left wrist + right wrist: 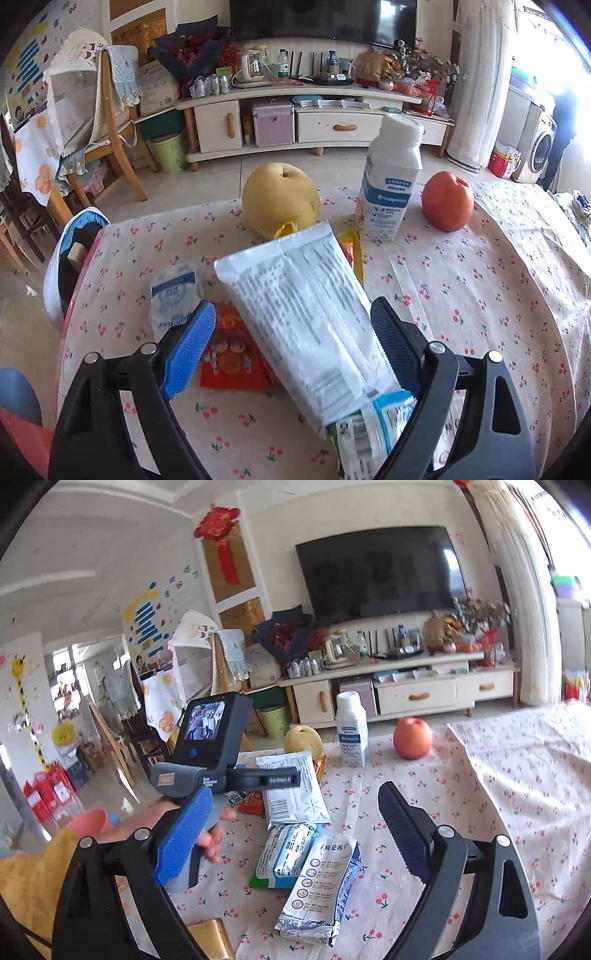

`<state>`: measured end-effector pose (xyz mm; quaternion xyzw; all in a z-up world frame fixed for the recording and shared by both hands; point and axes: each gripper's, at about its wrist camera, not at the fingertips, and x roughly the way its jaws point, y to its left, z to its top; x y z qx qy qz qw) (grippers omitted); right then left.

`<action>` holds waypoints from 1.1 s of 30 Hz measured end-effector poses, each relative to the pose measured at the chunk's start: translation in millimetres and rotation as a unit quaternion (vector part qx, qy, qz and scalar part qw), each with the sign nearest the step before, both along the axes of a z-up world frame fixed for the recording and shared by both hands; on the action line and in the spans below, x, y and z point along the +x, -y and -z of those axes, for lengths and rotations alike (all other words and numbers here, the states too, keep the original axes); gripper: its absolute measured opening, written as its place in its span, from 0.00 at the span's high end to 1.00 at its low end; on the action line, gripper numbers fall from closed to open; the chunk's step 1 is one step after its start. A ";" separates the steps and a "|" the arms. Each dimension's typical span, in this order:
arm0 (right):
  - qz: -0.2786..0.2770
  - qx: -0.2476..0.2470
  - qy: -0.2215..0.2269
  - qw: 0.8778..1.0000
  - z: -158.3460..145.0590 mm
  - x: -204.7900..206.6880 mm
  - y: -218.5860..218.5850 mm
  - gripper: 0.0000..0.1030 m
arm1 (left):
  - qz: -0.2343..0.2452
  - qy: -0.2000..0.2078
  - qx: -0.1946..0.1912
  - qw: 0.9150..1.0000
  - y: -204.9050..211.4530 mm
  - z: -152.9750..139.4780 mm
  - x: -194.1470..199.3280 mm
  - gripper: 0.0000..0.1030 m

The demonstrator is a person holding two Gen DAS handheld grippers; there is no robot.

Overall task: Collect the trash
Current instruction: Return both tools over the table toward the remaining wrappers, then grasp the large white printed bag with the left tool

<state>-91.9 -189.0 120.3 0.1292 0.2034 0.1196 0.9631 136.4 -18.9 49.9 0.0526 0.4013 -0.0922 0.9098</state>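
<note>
Across both wrist views, a table under a cherry-print cloth (480, 288) carries the scene, with a TV stand (332, 125) behind it across the floor. Left gripper (291, 325): jaws spread wide, straddling a large white printed wrapper (306, 317) that rises at a tilt between the blue pads; neither pad can be seen to press it. Right gripper (295, 819): jaws likewise spread, holding nothing, poised above the trash pile. Trash, central on the cloth: the white wrapper, a silver-and-blue pouch (325, 890) nearest the right gripper, a blue-and-white packet (284, 853) just beside it, a red printed packet (232, 354) lying under the wrapper, and a clear crumpled wrapper (173, 299) to its left. Farther back stand a white milk bottle (391, 177), a yellow pear (280, 199) and a red apple (447, 201), all apart from the pile.
</note>
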 end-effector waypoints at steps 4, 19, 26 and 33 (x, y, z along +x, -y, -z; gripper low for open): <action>0.007 0.024 -0.006 1.000 -2.8 1.4 13.0 0.12 | -0.026 -0.016 -0.033 0.999 -9.5 3.6 32.5 0.15; 0.020 0.035 -0.039 0.998 0.9 10.5 33.5 0.11 | 0.030 -0.128 -0.067 0.989 37.8 54.0 61.3 0.30; 0.048 0.044 -0.034 0.997 -3.4 12.5 50.9 0.10 | 0.113 -0.141 -0.041 0.983 65.9 54.0 14.3 0.30; 0.083 0.044 -0.045 0.995 -0.7 18.9 67.1 0.10 | 0.184 -0.163 -0.064 0.967 77.7 50.1 -30.8 0.30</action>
